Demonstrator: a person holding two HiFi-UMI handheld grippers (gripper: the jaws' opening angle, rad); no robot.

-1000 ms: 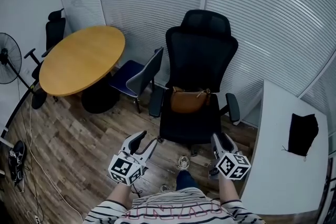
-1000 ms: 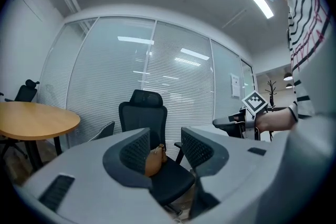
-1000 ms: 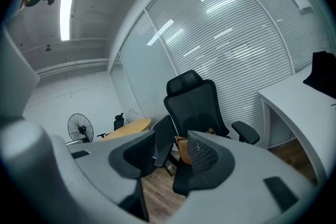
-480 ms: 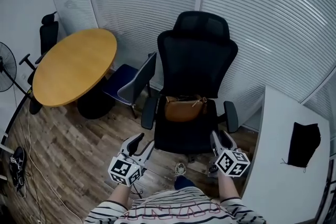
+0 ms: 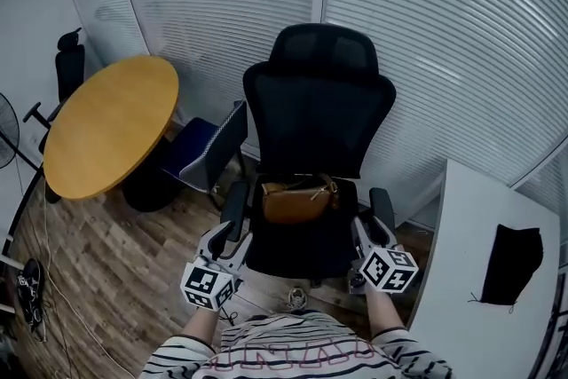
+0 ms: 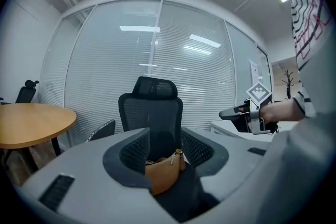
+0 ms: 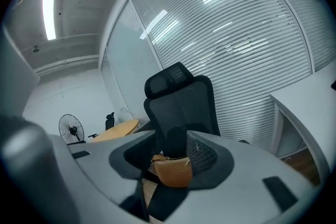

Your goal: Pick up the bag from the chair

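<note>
A small tan leather shoulder bag [image 5: 297, 201] lies lengthwise on the seat of a black mesh high-backed office chair [image 5: 318, 115], just below centre frame in the head view, pushed against the backrest, strap draped along its top.

Tan on black
We see a tan bag [image 5: 297, 201], a black mesh office chair [image 5: 315, 120], our striped shirt [image 5: 293, 355].

Black office chair [image 5: 315, 124]: brown bag [image 5: 297, 201] lies on the seat, against the backrest. White desk [image 5: 457, 271], right side: one dark cloth item [image 5: 508, 262] lies flat on top.
</note>
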